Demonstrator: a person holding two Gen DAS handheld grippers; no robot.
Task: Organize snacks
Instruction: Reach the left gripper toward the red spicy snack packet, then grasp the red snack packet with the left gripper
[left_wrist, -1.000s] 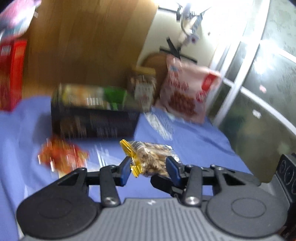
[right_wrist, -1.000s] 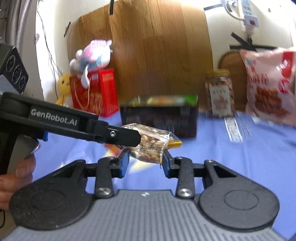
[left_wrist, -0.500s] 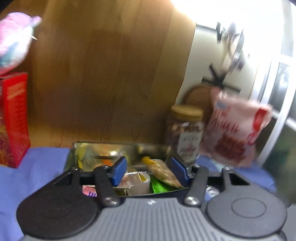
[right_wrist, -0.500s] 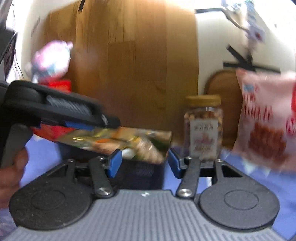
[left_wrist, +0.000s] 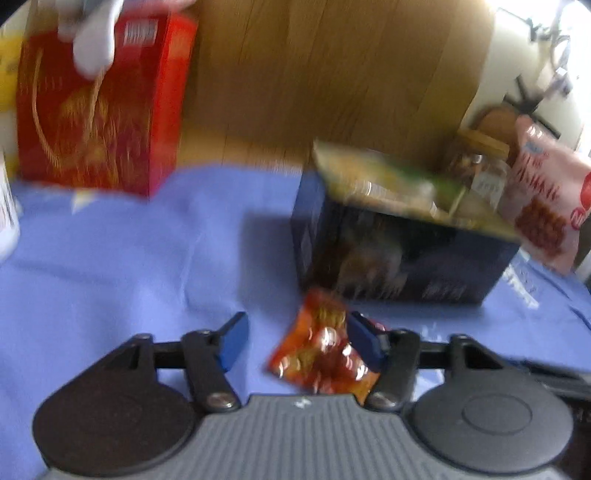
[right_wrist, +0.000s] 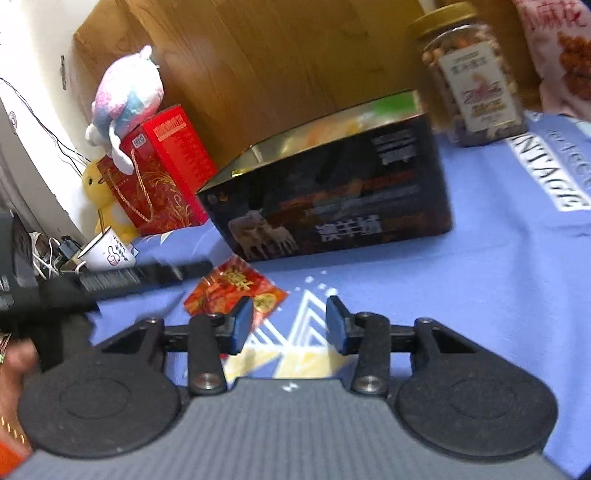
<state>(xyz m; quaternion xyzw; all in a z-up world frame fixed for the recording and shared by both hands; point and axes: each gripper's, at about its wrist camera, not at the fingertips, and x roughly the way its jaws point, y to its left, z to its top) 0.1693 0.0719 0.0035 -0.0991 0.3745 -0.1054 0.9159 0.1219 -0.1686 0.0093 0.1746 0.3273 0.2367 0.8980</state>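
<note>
Left tongs (left_wrist: 295, 341) apart over red snack packet (left_wrist: 323, 356); right tongs (right_wrist: 290, 325) apart, empty, near dark box (right_wrist: 332, 199).

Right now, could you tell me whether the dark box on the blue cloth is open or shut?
Open. The dark box has no lid on top, and colourful snack packets show above its rim in both views.

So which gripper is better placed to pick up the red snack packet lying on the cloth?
Left. The left gripper is open with the red snack packet between its fingers; the right gripper has it off beside its left finger.
</note>
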